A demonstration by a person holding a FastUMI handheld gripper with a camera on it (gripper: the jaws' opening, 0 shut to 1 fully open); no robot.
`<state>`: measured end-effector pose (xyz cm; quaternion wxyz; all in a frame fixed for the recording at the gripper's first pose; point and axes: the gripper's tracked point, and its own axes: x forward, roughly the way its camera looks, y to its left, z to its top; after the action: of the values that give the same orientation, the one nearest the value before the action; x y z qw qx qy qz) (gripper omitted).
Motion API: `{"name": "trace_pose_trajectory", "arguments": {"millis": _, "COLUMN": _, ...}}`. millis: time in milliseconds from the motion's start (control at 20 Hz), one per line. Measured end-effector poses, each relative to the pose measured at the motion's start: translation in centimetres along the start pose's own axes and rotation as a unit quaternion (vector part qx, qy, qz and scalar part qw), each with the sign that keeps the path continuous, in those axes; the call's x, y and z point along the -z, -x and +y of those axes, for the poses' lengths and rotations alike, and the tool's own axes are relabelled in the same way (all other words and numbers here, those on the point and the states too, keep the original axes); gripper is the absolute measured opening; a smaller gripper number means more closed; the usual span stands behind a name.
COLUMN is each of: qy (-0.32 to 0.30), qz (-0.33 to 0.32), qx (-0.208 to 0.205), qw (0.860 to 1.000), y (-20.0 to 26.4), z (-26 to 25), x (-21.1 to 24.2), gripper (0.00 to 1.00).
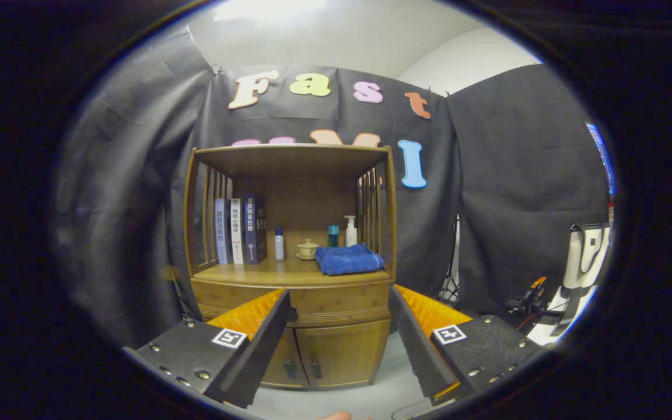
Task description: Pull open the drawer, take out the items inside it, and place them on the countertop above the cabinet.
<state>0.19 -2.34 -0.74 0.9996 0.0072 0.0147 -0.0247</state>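
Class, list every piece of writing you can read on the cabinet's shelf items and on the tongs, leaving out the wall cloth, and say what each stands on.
"路西法效应": spine of the pale blue book.
"拖延心理学": spine of the white book.
Dark blue book: title too dim to read fully.
Small bottle and pump bottle: print too small.
Square markers on the open tongs, which point at the closed drawer: coded pattern, no words.
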Motion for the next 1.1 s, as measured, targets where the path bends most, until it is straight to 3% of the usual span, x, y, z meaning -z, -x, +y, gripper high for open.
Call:
{"name": "trace_pose_trajectory", "arguments": {"millis": 200, "qy": 0.001, "qz": 0.008, "qx": -0.003, "qw": 1.000, "y": -0.7, "z": 0.5, "x": 0.5, "gripper": 1.00}}
{"name": "trace_pose_trajectory", "arguments": {"millis": 400, "qy": 0.000, "qz": 0.030, "qx": 0.024, "qw": 0.999, "y": -3.8, "z": 0.4, "x": 2.5, "gripper": 1.00}}
{"name": "trace_pose_trajectory", "arguments": {"millis": 700, "qy": 0.006, "qz": 0.064, "qx": -0.036, "qw": 0.997, "y": -11.7, "z": 6.1, "x": 6.5, "gripper": 0.98}}
{"name": "trace_pose_trajectory", "arguments": {"millis": 1000, "qy": -0.018, "qz": 0.131, "qx": -0.074, "qw": 0.988, "y": -19.2, "z": 10.5, "x": 13.5, "gripper": 0.98}}
{"name": "trace_pose_trajectory", "arguments": {"millis": 1100, "qy": -0.024, "qz": 0.154, "qx": -0.080, "qw": 0.985, "y": -21.0, "z": 11.2, "x": 16.2, "gripper": 0.87}}
